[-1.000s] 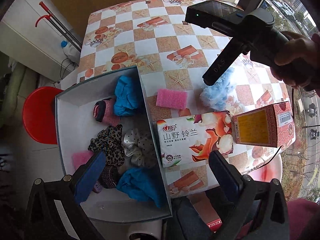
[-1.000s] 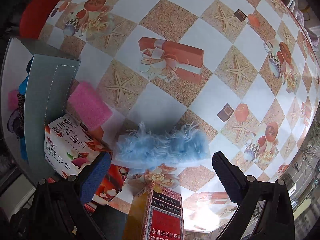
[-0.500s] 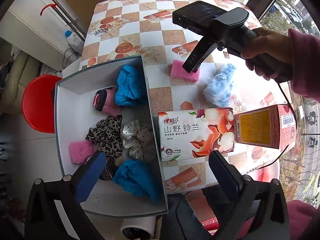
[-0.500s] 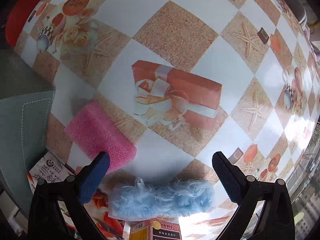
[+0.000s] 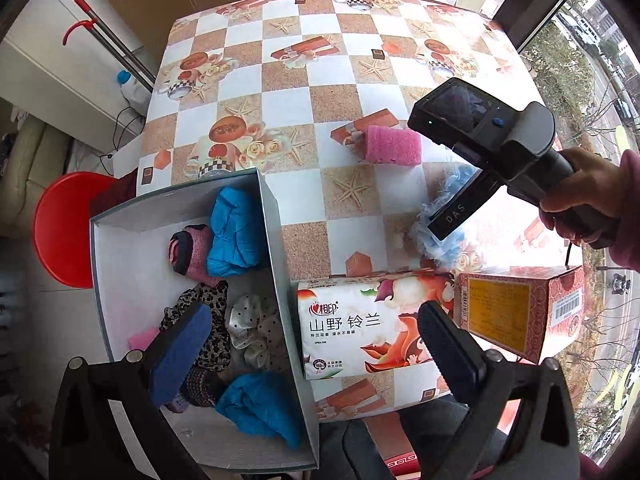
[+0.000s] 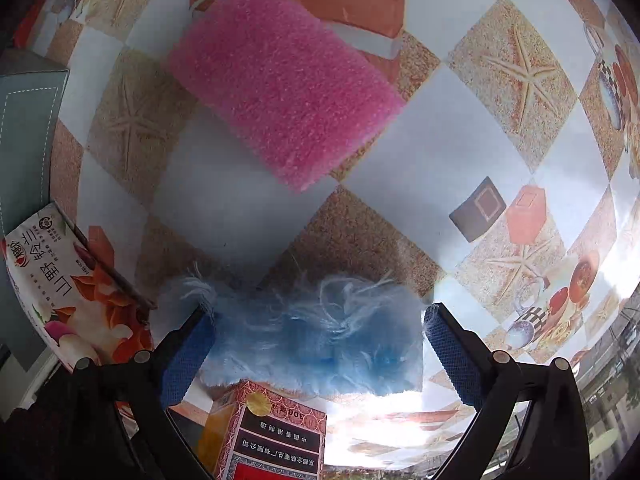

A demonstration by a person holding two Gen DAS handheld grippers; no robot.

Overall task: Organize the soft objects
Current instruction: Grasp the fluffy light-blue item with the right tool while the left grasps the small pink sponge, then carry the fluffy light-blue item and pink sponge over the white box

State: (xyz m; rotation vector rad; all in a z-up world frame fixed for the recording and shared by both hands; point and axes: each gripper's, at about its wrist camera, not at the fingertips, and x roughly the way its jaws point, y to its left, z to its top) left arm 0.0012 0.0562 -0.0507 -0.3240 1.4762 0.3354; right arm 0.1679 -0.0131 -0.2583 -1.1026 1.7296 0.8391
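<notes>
A fluffy light blue cloth [image 6: 316,344] lies on the checkered table between the spread fingers of my open right gripper [image 6: 316,350]; it also shows in the left wrist view [image 5: 440,220] under the right gripper's body [image 5: 480,136]. A pink sponge [image 6: 280,80] lies just beyond it, also in the left wrist view [image 5: 394,146]. My left gripper [image 5: 316,348] is open and empty, held above the edge of a white box [image 5: 272,216] that holds blue cloths [image 5: 234,232], scrunchies [image 5: 256,324] and other soft things.
A tissue pack [image 5: 368,324] lies against the box's right side, with a red and yellow carton [image 5: 516,308] to its right. A red stool [image 5: 60,228] stands left of the table. The table's front edge [image 5: 360,412] is near the tissue pack.
My right gripper has dropped low toward the table, so the blue fluffy cloth now sits between its fingers and the pink sponge looks closer. The left gripper has risen and drawn back slightly.
</notes>
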